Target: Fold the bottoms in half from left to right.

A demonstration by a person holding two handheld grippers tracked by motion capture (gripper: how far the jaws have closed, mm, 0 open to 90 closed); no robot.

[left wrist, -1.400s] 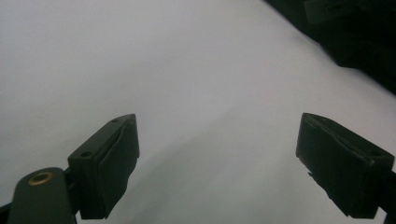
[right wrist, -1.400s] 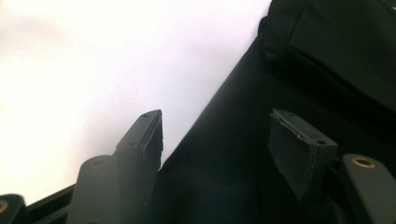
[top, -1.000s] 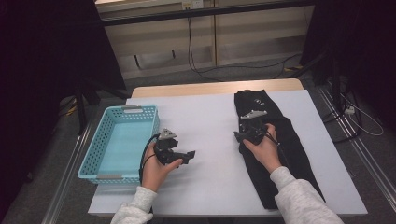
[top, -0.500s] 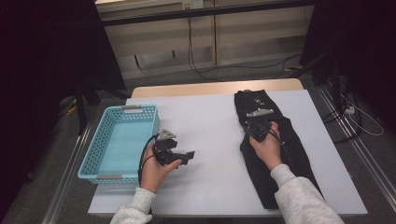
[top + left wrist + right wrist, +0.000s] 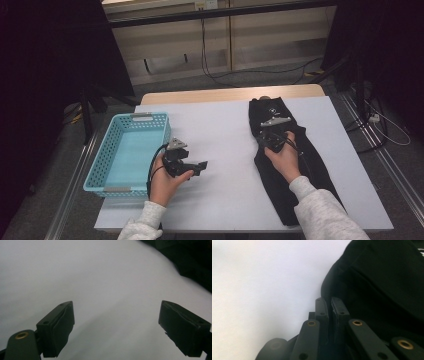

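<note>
Black trousers (image 5: 295, 165) lie flat along the right side of the white table (image 5: 225, 150): soft, light, floppy cloth, best pinched at an edge fold. The right gripper (image 5: 331, 305), having just been closing, pinches their left edge; the left gripper (image 5: 116, 327) hovers spread.

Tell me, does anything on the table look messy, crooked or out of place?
Nothing stands out. The black garment lies lengthwise on the white table cover, slightly slanted, with the right gripper at its left edge. The blue basket sits squarely at the left.
</note>
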